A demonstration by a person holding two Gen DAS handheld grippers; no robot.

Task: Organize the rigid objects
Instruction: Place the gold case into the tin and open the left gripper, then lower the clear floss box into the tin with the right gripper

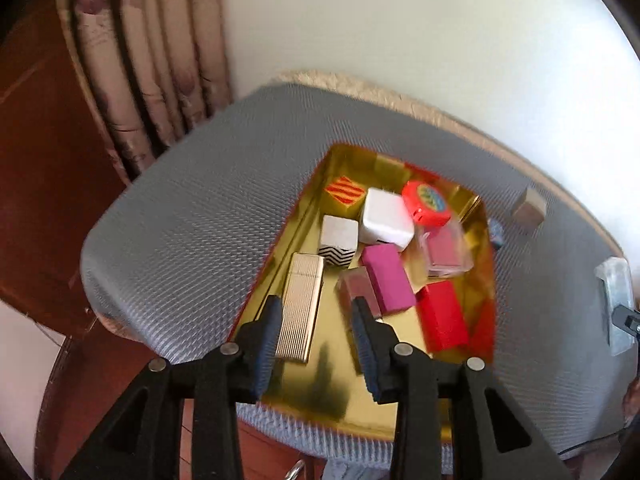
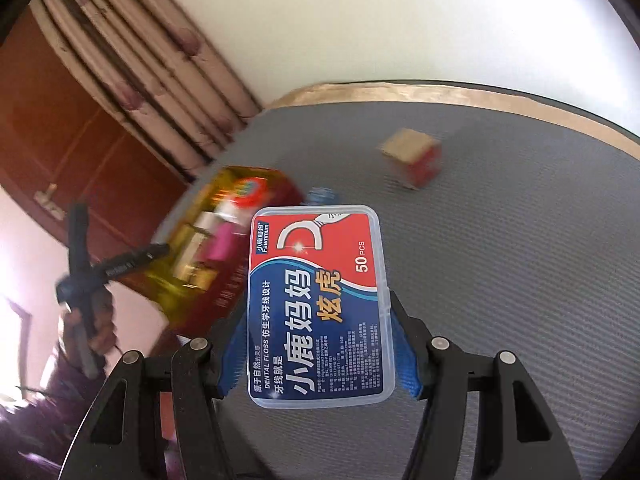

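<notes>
Floss box held beside the gold tin

The right gripper (image 2: pixel 320 344) clamps a dental floss box (image 2: pixel 318 304) above the grey mat (image 2: pixel 520 260), right of the gold tin (image 1: pixel 304 216). The left gripper (image 1: pixel 316 320) hangs parted and empty over the tin, above a silver lighter (image 1: pixel 300 304).

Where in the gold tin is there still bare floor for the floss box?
Bare floor lies at the gold tin's near end, between the ribbed silver case and red box, ahead of the left tongs. The far end, around the white block, is crowded.
</notes>
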